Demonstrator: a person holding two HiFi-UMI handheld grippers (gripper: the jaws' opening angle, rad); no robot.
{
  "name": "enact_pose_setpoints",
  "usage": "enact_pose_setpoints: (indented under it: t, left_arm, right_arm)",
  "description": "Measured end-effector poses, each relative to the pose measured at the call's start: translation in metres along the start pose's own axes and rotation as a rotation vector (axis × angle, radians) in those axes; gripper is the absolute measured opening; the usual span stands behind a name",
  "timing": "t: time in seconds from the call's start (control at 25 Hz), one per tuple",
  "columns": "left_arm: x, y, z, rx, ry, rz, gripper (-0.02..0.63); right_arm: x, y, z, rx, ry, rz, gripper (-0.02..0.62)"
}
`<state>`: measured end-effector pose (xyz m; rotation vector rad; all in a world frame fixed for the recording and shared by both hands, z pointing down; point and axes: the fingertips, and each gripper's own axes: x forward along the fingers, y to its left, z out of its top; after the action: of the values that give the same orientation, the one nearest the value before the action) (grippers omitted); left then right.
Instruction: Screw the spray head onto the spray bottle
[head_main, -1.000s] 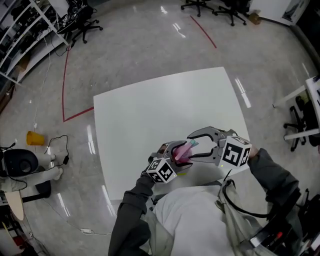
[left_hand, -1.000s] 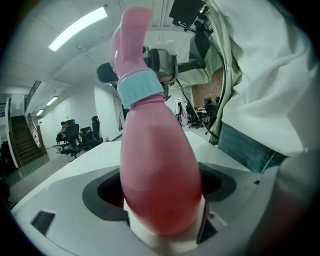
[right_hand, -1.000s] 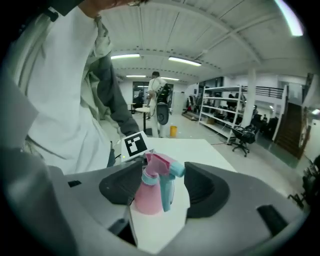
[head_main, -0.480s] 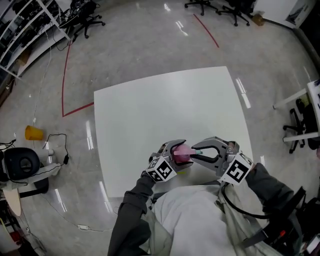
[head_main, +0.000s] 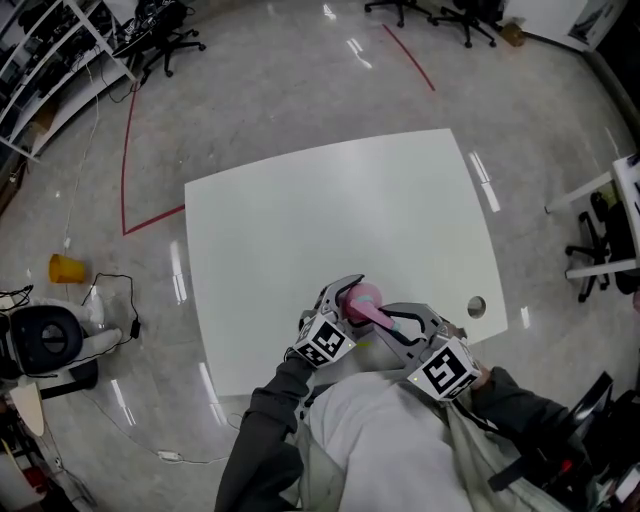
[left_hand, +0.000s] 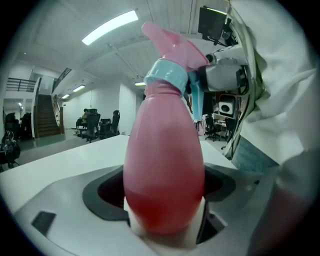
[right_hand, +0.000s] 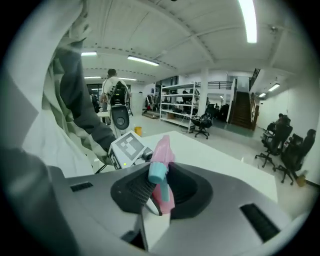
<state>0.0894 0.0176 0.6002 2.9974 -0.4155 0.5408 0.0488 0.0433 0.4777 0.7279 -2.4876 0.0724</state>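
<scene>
My left fingers (left_hand: 201, 217) clamped the spray bottle (left_hand: 165, 165); my right fingers (right_hand: 138, 188), just closing, gripped the spray head (right_hand: 164, 150) seated on it; tightening likely remained.

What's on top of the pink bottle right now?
The pink spray head with its light-blue collar sits on the neck of the spray bottle. The collar covers the threads, so how far it's screwed down can't be seen.

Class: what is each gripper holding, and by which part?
Left gripper holds the pink spray bottle by its lower body. Right gripper, fingers just closing in, grips the spray head around its trigger.
</scene>
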Motion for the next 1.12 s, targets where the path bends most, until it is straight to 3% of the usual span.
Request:
enact_pose_setpoints:
  t: [0.12,0.24,0.36,0.44,0.6,0.76,0.84,0.96,1.12]
  left_arm:
    - [0.001,-0.001,0.0,0.055,0.037,0.026,0.434]
    - [0.003,0.0,0.0,0.076,0.052,0.043,0.434]
    - [0.006,-0.002,0.001,0.089,0.063,0.057,0.434]
    - [0.008,-0.003,0.001,0.088,0.067,0.064,0.434]
    - [0.007,0.001,-0.001,0.072,0.069,0.088,0.434]
    - [0.007,-0.001,0.0,0.057,0.065,0.096,0.434]
    - [0.007,-0.001,-0.001,0.05,0.062,0.091,0.434]
    - [0.004,-0.001,-0.003,0.036,0.058,0.081,0.434]
    - [0.006,-0.005,0.0,0.035,0.057,0.075,0.434]
  right_arm:
    - [-0.002,-0.007,0.002,-0.007,0.064,-0.008,0.054]
    - [-0.002,-0.012,-0.005,0.018,0.197,0.08,0.054]
    - [0.0,-0.023,-0.008,0.222,0.249,0.162,0.054]
    - [0.0,-0.03,-0.011,0.298,0.278,0.149,0.053]
    - [0.008,-0.002,-0.038,0.184,0.46,0.121,0.044]
    - [0.006,0.01,-0.037,0.305,0.354,0.089,0.046]
    - [0.0,0.001,-0.032,0.314,0.319,0.071,0.044]
    - [-0.008,-0.011,-0.025,0.25,0.304,0.039,0.045]
    - [-0.013,-0.015,-0.014,0.08,0.308,-0.002,0.044]
